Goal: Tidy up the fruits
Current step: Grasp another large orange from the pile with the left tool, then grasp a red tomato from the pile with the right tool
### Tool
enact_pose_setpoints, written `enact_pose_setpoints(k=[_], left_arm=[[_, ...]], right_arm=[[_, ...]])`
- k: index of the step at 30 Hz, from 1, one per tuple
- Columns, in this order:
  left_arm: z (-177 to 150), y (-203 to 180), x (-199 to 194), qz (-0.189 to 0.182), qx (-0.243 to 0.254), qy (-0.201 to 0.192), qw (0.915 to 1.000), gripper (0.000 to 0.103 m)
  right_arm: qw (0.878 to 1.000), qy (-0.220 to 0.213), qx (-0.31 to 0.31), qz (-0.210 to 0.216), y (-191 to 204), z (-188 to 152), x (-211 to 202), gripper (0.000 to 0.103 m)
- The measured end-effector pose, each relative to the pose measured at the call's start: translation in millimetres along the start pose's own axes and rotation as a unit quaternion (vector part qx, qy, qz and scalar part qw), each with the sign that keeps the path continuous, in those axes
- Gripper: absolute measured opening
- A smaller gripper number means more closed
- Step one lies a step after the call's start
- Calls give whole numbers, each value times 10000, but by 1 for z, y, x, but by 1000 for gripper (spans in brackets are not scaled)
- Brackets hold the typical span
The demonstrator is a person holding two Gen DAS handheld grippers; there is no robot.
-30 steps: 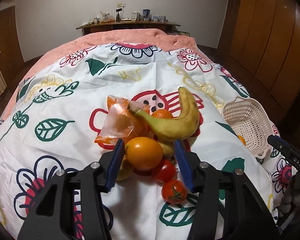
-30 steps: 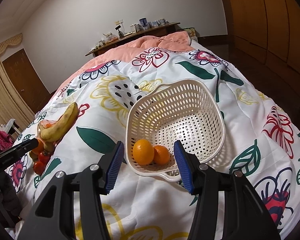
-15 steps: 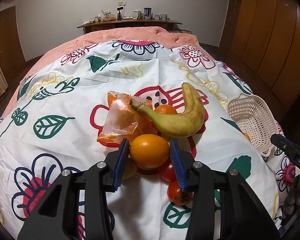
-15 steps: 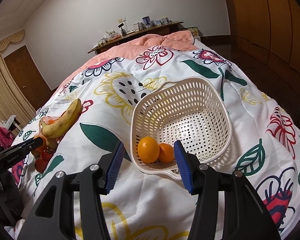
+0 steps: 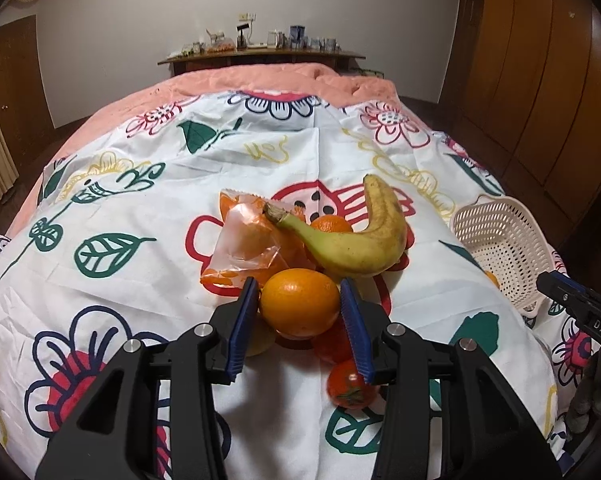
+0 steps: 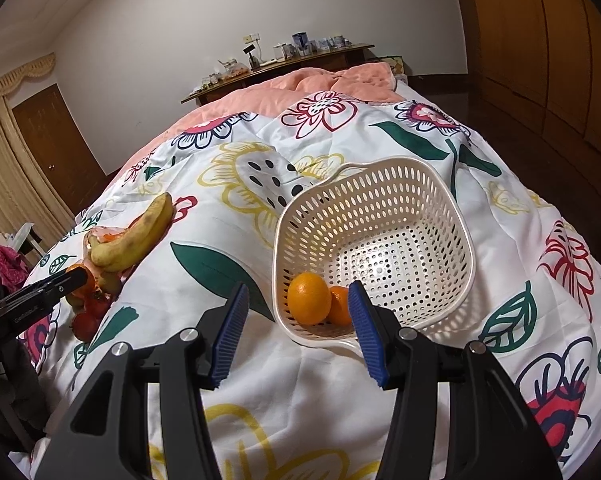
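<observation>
Orange (image 5: 299, 303) clamped between left tongs (image 5: 300, 322) – just closed, right tongs (image 6: 296, 330) open, empty – before basket (image 6: 466, 248)

The right gripper (image 6: 298, 330) hangs over the bed (image 6: 380, 136) w/ its blue fingers (image 6: 231, 330) apart, nothing between them. Just in front is a white basket (image 6: 452, 216), tilted, w/ two oranges (image 6: 309, 298) at its near wall. At left lie a banana (image 6: 134, 240) and small red fruits (image 6: 86, 322); the left gripper (image 6: 40, 296) reaches there.
</observation>
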State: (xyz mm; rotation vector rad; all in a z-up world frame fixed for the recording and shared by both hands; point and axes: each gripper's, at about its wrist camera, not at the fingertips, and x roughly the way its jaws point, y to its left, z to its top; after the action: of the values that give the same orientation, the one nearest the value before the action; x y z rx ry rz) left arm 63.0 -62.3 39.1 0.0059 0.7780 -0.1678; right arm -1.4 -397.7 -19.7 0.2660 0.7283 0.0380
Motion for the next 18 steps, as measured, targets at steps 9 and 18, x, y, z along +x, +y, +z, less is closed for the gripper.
enact_pose_setpoints(k=[9, 18], left_arm=[[-5, 20, -29, -41, -210, -325, 9992, 44], [-8, 44, -52, 90, -319, -504, 9982, 44]], right_arm=[[9988, 72, -338, 350, 34, 7, -4, 52], [9724, 825, -1503, 1580, 135, -7, 3, 52]])
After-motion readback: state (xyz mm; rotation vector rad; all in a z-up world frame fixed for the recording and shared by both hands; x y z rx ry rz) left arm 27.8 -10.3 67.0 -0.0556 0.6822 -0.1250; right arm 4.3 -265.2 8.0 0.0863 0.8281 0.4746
